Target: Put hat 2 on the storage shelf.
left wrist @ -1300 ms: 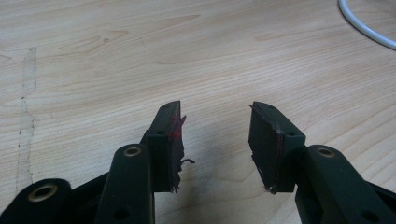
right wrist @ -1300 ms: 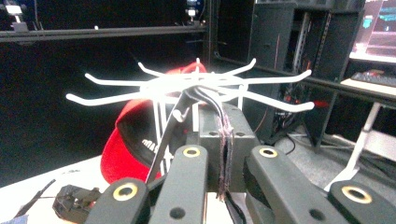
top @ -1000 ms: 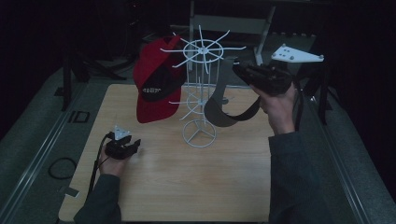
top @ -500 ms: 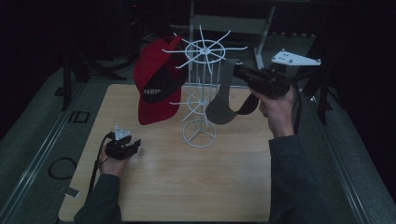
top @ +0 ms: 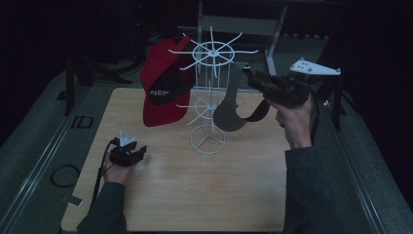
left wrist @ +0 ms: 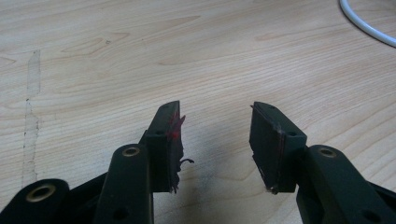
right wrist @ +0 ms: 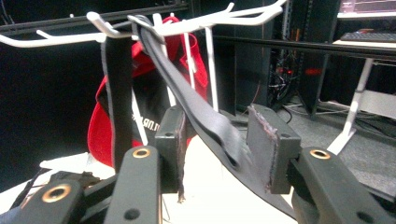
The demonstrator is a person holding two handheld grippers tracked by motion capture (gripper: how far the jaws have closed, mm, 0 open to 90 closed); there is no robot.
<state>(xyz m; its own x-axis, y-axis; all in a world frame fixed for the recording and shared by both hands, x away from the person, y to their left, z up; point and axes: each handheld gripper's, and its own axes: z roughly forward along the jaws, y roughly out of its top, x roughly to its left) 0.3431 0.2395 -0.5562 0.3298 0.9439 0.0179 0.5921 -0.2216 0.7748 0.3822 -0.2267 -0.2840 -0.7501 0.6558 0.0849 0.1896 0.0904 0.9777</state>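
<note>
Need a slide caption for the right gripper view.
Open right gripper straddling the grey cap's strap, looped over a white rack prong.

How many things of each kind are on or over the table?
Caps: 2 (red cap, grey cap)
Racks: 1 (rack)
Grippers: 2 (left gripper, right gripper)
Total: 5

wire rack (top: 208,97) mid-table (top: 195,195), one cap (top: 163,87) hung on its left, another cap (top: 234,109) on its right, left gripper (top: 127,155) down on the table front-left
</note>
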